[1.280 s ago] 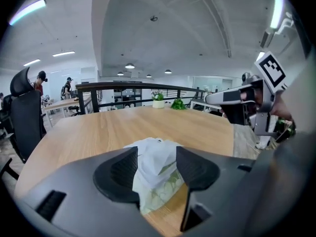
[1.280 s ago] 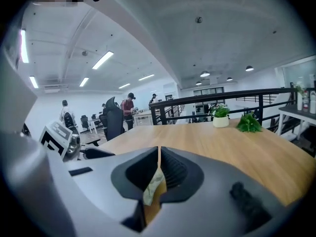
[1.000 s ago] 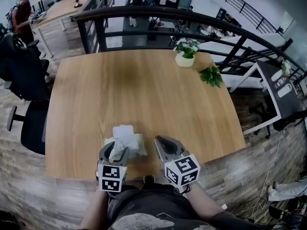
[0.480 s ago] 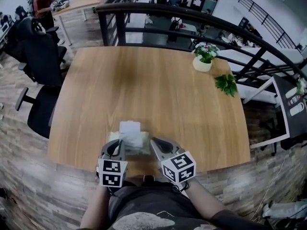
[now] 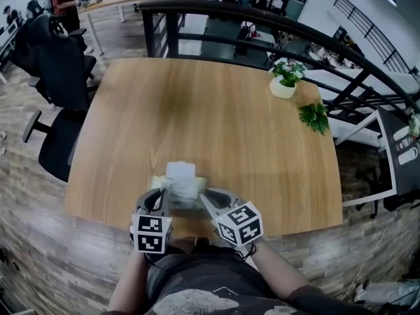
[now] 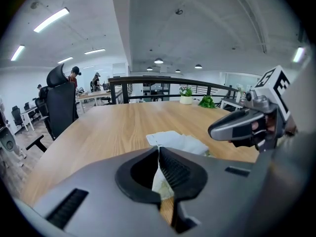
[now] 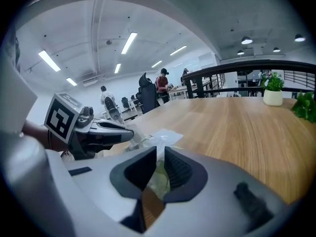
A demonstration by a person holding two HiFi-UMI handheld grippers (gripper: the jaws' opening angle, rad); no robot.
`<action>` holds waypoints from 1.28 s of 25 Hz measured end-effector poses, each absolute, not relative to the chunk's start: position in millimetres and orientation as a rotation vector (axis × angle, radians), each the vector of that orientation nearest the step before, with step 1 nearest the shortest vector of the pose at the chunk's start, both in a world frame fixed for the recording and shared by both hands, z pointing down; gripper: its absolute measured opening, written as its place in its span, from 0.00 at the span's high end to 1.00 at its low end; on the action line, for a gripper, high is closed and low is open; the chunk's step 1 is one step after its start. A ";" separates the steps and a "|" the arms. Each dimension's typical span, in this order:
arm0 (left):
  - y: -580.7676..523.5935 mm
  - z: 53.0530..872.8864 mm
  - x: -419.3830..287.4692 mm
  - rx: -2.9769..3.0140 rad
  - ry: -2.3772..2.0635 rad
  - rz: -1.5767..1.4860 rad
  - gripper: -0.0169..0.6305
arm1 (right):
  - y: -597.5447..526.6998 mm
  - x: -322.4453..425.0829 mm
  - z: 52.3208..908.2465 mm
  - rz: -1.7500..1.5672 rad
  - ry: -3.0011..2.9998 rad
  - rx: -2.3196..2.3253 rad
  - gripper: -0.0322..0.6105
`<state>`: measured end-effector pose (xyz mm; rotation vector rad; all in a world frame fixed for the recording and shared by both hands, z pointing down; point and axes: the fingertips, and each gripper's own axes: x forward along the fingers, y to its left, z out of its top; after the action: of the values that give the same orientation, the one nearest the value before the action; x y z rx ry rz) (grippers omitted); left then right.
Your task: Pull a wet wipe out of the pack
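Counted on the desk (image 5: 216, 123): one pack (image 5: 192, 192), one wet wipe (image 5: 180, 173) standing out of it, one potted plant (image 5: 283, 79), one leafy sprig (image 5: 314, 117). Beside the desk at 9 o'clock, two black office chairs (image 5: 58, 67). Found at the desk's 6 o'clock, just inside the near edge: the pale-green pack, lying flat, long axis running 9 to 3 o'clock along that edge. Rising from the pack's top: the white wet wipe, free end pointing toward 12 o'clock. Potted plant and leafy sprig well apart from it, out at 1 to 2 o'clock. Two grippers in play. Left gripper (image 5: 159, 194) at the pack's 8 o'clock, jaws pinched together on a thin fold of the wet wipe. Right gripper (image 5: 205, 196) at the pack's 4 o'clock, jaws nearly together, clamped on the pack's crumpled edge.
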<state>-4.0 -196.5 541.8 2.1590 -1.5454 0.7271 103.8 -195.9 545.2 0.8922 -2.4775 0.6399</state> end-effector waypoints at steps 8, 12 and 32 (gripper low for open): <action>-194.1 542.5 -7.4 2.150 -1.533 0.730 0.94 | -189.4 81.6 556.3 0.653 -2.454 0.797 0.74; -192.4 543.2 -8.5 2.146 -1.529 0.728 0.94 | -189.4 74.7 564.6 0.638 -2.426 0.778 0.74; -194.7 546.8 -10.8 2.124 -1.528 0.735 0.94 | -194.2 75.0 569.8 0.479 -2.417 0.767 0.90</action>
<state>-10.8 -194.7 546.8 2.1242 -1.5284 0.7350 75.0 -194.2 569.8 0.7674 -2.4170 0.4795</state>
